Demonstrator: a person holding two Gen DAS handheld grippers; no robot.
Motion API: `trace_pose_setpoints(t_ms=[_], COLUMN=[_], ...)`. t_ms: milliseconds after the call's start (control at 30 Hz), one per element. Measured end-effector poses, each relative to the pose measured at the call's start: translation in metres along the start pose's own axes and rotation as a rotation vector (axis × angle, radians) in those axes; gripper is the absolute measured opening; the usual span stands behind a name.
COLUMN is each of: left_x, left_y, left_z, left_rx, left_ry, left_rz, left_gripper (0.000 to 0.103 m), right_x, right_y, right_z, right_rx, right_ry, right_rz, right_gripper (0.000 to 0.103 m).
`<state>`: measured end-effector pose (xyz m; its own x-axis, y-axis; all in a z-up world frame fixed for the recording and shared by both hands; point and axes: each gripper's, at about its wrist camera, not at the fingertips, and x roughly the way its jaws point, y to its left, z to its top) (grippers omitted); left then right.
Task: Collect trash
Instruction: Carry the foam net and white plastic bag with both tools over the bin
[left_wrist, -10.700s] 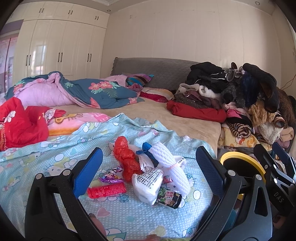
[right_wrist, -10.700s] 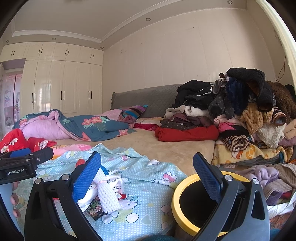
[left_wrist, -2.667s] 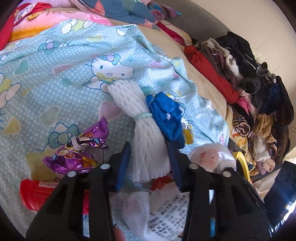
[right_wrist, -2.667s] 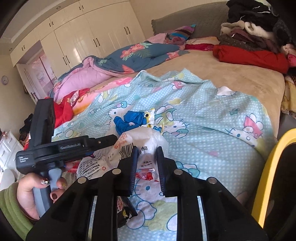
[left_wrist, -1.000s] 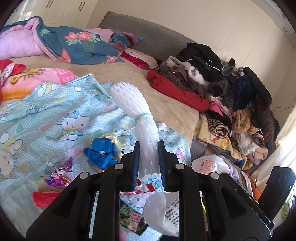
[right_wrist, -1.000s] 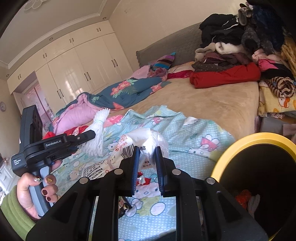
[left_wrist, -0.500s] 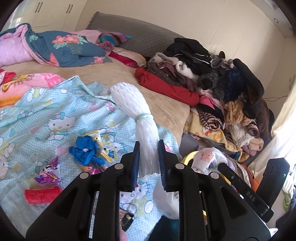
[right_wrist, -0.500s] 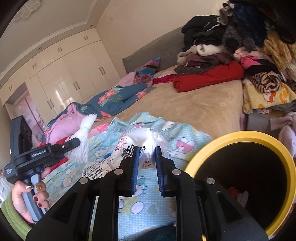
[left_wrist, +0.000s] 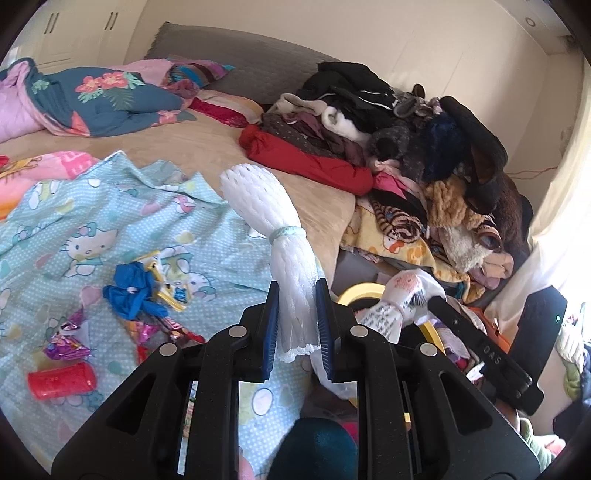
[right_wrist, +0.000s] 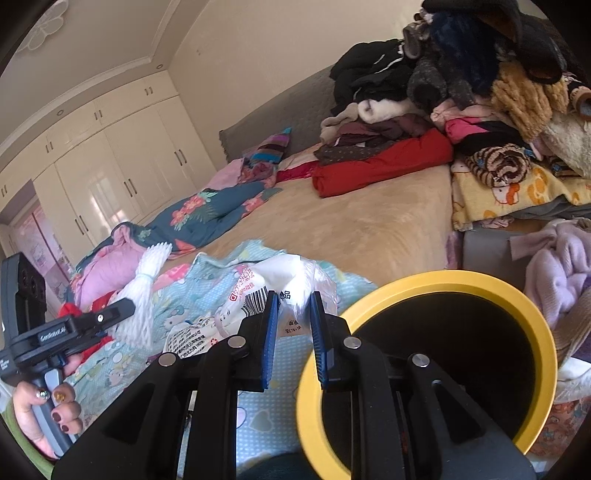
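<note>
Both hands are loaded and the step in hand looks like the drop into the bin (right_wrist: 424, 282), whose yellow rim fills the lower right of the right wrist view with a dark mouth inside it; the right gripper (right_wrist: 291, 328) is clamped on a white plastic wrapper (right_wrist: 280, 280) printed with a barcode and red text, which bulges above the blue pads in the centre of that frame, just left of the rim and not yet over the opening; to do this well the wrapper should be carried rightward until its hanging bulk sits above the dark mouth before the jaws part, since a light, crinkled film is likely to drift or catch on the rim if let go at the edge; the left gripper (left_wrist: 297, 314) is closed on the lower end of a white foam net bundle (left_wrist: 273, 225) tied with a pale band, which stands up through the middle of the left wrist view; in that view the bin shows only as a yellow arc at centre right, largely hidden behind the right gripper and its wrapper, so the left hand would do better to wait, or come in from the side, than crowd the same opening; more trash lies at the left of that frame on the patterned sheet (left_wrist: 74, 206): a blue scrap (left_wrist: 133, 291), a purple foil wrapper (left_wrist: 66, 345) and a red cylinder (left_wrist: 61, 380).
</note>
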<state>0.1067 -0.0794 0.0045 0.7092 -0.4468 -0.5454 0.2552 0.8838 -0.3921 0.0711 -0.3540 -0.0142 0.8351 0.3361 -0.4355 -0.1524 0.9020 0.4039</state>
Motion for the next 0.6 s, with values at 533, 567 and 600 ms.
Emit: trace_pose_setpoints(t_ms=[533, 567, 600], left_x=[0.013, 0.014, 0.015], left_y=[-0.023, -0.025, -0.027], left_z=[-0.014, -0.015, -0.016], left_rx=[0.045, 0.048, 0.05], left_ry=[0.045, 0.049, 0.052], left_rz=[-0.046, -0.05, -0.053], left_gripper=[0.013, 0.013, 0.013], right_x=[-0.013, -0.014, -0.016], right_y=[-0.049, -0.052, -0.054], right_z=[0.01, 0.011, 0.011], right_rx=[0.062, 0.069, 0.075], right_ry=[-0.041, -0.043, -0.046], right_rz=[-0.097, -0.098, -0.1], right_gripper=[0.017, 0.017, 0.017])
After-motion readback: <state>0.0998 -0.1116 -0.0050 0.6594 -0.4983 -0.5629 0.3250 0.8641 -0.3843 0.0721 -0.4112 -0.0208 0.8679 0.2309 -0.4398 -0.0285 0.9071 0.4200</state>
